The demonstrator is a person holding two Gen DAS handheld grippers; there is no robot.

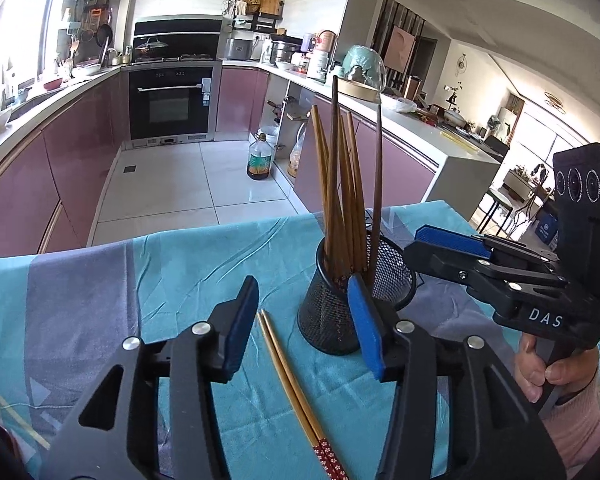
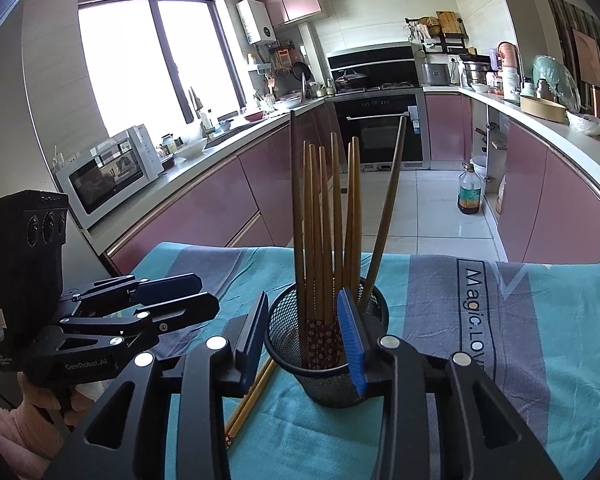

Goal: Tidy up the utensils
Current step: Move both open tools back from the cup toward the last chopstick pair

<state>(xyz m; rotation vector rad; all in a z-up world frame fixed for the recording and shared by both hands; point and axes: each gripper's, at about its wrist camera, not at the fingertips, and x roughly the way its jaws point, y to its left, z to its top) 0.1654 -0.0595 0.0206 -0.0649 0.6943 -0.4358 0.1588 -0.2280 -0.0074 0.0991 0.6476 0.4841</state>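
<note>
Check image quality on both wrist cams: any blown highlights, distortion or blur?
Left wrist: window at upper left blown out, strong fisheye bend on the counters, dark vignette at the corners; mesh holder and the loose chopsticks on the cloth are sharp. Right wrist: window fully clipped to white, glare on the floor tiles, same barrel distortion; chopsticks in the holder crisp, no motion blur.

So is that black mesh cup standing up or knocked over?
Upright. The mesh cup stands on its base on the tablecloth, mouth up, with chopsticks sticking up out of it.
</note>
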